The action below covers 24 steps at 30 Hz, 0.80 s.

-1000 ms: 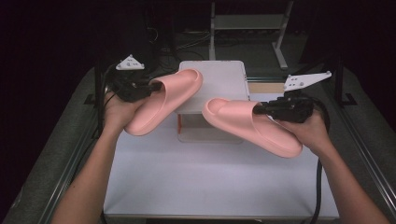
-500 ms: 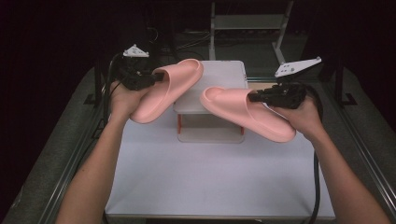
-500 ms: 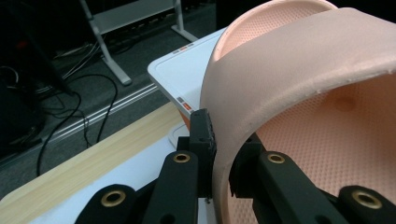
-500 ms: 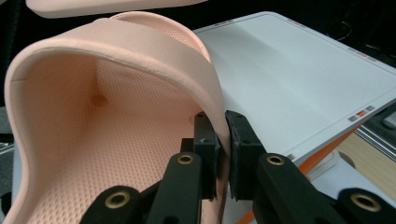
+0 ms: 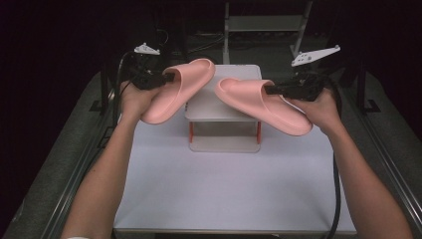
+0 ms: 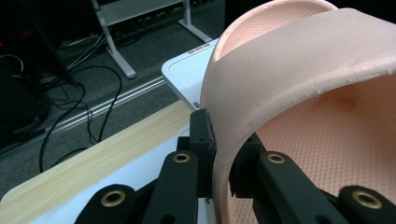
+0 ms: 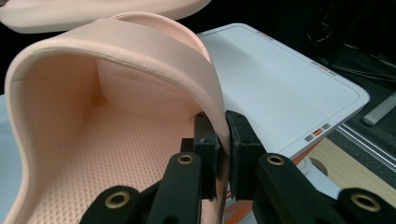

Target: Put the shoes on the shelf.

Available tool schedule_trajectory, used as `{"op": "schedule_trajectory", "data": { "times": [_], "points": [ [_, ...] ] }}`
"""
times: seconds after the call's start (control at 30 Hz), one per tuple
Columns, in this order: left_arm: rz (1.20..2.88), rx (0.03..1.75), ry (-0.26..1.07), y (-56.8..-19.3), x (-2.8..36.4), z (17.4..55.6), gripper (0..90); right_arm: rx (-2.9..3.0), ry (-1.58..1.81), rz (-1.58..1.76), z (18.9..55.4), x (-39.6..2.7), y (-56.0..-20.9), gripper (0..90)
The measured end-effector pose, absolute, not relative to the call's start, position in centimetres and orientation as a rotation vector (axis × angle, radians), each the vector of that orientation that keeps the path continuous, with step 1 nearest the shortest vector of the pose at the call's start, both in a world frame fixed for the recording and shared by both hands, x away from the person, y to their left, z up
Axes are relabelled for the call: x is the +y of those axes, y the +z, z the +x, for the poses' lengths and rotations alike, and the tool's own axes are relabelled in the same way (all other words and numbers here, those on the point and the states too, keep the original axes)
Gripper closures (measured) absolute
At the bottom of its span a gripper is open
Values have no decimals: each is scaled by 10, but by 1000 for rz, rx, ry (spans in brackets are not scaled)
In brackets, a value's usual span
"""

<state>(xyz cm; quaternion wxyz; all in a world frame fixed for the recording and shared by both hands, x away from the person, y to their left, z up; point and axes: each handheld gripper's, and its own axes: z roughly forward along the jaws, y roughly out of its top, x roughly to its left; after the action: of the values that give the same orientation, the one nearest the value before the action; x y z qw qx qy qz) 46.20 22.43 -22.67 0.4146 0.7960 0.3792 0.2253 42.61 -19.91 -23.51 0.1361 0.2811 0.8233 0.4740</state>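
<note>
Two pink foam slides, both aloft above the white two-tier stand (image 5: 223, 107): left slide (image 5: 174, 92) clamped by its strap in the left gripper (image 5: 166, 78), right slide (image 5: 263, 104) likewise in the right gripper (image 5: 271, 90). Probably light, soft, bendy; best pinched low on the strap.

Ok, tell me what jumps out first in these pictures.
Two pink slippers held in the air: the left slipper pinched by its strap in the left gripper, the right slipper likewise in the right gripper. Between and beneath them a small white two-tier rack stands on the white table.
</note>
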Motion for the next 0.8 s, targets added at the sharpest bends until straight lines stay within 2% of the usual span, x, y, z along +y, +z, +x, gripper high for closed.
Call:
{"op": "schedule_trajectory", "data": {
  "times": [0.8],
  "points": [
    [2024,994,573,-223,216,489,819,2361,1306,895,470,-198,-223,832]
  ]
}}
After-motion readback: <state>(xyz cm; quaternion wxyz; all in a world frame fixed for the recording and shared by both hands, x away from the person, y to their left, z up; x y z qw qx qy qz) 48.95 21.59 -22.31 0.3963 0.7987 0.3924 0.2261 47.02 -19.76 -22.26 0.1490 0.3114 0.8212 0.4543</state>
